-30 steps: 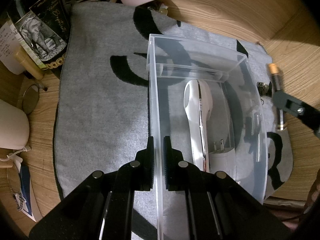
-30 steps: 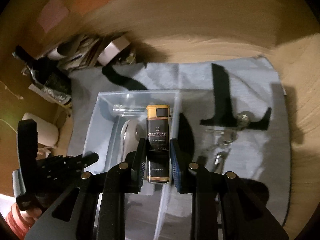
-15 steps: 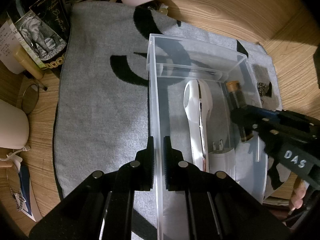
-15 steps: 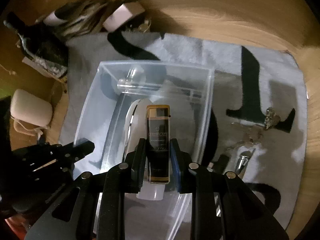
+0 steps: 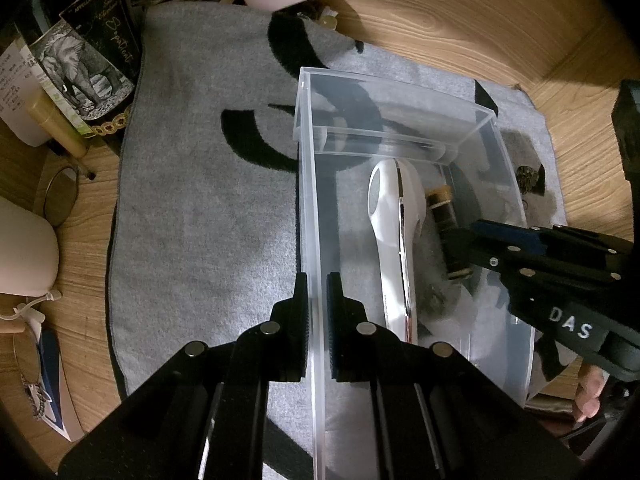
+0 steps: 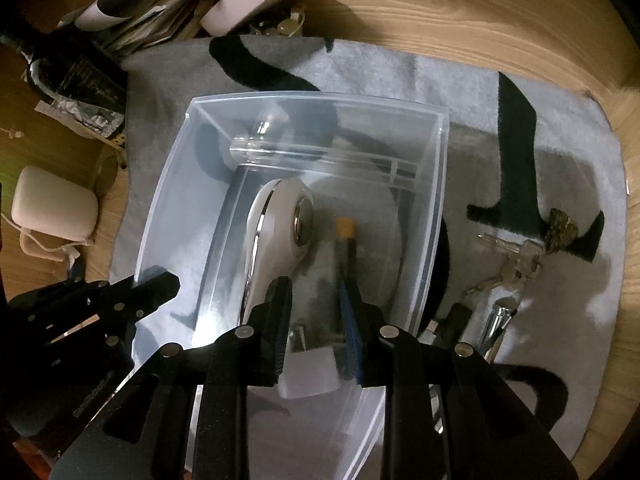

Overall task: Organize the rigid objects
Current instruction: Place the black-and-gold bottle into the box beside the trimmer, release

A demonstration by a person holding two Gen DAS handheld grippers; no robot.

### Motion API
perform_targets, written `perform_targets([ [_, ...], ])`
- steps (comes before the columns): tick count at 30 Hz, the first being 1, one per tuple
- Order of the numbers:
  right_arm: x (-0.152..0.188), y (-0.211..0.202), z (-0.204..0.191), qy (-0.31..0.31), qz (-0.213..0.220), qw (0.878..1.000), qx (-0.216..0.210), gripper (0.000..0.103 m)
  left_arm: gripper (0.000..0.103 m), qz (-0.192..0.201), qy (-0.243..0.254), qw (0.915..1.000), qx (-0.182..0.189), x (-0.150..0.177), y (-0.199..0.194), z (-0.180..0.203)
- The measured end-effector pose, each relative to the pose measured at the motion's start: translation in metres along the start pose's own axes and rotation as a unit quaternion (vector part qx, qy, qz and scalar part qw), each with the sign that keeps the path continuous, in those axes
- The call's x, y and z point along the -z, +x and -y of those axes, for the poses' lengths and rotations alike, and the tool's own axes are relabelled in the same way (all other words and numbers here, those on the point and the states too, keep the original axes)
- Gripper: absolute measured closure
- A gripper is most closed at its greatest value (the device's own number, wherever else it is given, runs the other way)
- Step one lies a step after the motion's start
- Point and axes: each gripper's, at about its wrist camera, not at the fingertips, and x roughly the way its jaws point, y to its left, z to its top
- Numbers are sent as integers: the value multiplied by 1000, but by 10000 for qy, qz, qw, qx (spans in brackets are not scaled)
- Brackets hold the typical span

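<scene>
A clear plastic box (image 5: 394, 92) stands on a grey towel (image 5: 200, 220). My left gripper (image 5: 316, 284) is shut on the box's left wall. Inside lies a white handheld device (image 5: 396, 216), with a black tube with a gold cap (image 5: 444, 220) just right of it. My right gripper (image 5: 460, 244) reaches down into the box from the right. In the right wrist view the right gripper (image 6: 316, 292) has its jaws opening. There the tube (image 6: 346, 240) is a blur off the tip of the right finger, and no pad presses on it.
A bunch of keys (image 6: 516, 260) and a silver piece (image 6: 498, 320) lie on the towel right of the box. A white plug block (image 6: 308, 376) sits in the box's near end. A wine bottle (image 5: 92, 60), papers and a white pouch (image 5: 24, 252) crowd the left and back.
My right gripper has come down into the box with the tube, then its jaws parted and the tube slipped free beside the white device. The left gripper has kept still on the wall.
</scene>
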Motion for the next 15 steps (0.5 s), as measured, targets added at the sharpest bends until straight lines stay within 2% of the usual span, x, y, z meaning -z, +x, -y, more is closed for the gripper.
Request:
perform_targets([
  [9,6,-28,3,44,294,9995,-45,77,97,1,25,10000,-26,0,0,0],
  [15,15,-62,20,287,683,9972,48,68,97,5,59,10000,-44,-1,0,0],
])
